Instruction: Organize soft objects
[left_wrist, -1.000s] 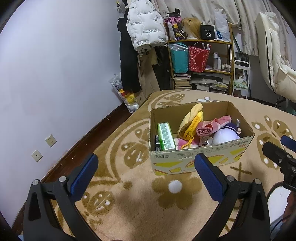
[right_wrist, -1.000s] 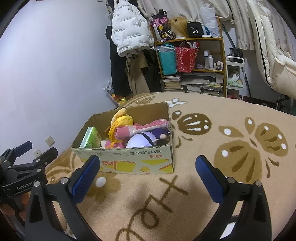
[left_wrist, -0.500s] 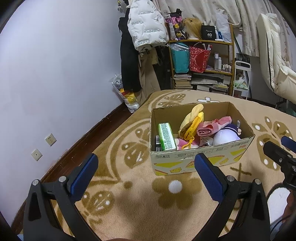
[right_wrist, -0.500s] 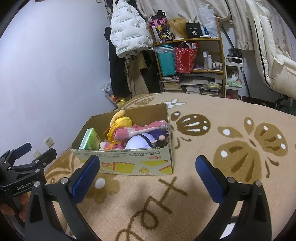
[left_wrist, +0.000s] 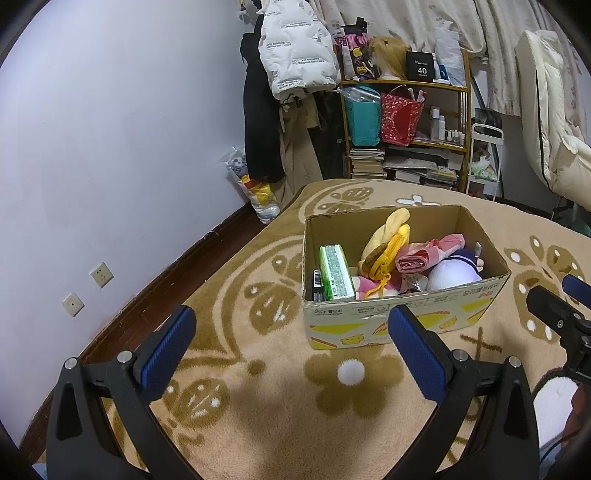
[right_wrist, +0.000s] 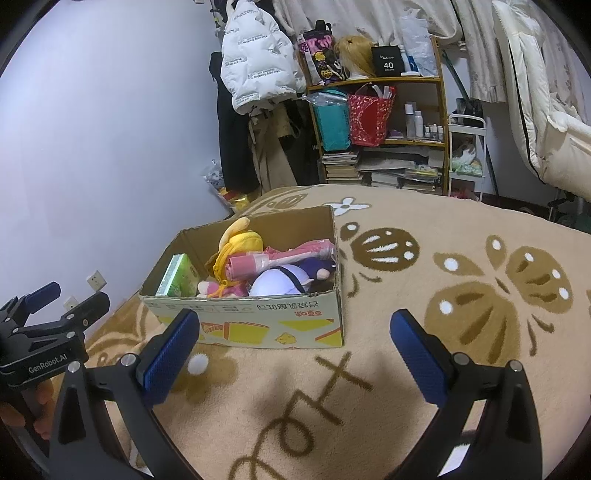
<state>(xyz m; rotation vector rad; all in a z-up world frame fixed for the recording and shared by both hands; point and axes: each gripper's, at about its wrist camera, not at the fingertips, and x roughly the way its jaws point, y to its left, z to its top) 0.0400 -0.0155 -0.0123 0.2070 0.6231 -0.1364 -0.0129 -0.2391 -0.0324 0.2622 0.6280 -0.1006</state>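
A cardboard box (left_wrist: 402, 321) stands on the patterned tan rug; it also shows in the right wrist view (right_wrist: 258, 325). Inside lie a yellow plush (left_wrist: 388, 240), a pink bundle (left_wrist: 424, 254), a white and purple plush (left_wrist: 450, 275) and a green pack (left_wrist: 334, 273). My left gripper (left_wrist: 291, 347) is open and empty, just in front of the box. My right gripper (right_wrist: 295, 350) is open and empty, in front of the box's right corner. The right gripper's fingers (left_wrist: 554, 306) show at the right edge of the left wrist view.
A purple wall with two sockets (left_wrist: 86, 288) runs on the left. A shelf unit (left_wrist: 406, 122) with bags and books and hanging coats (left_wrist: 291, 62) stand at the back. A white padded chair (right_wrist: 546, 122) is at the right.
Both views have shifted very slightly; the box and its contents have not moved. Both grippers stay open.
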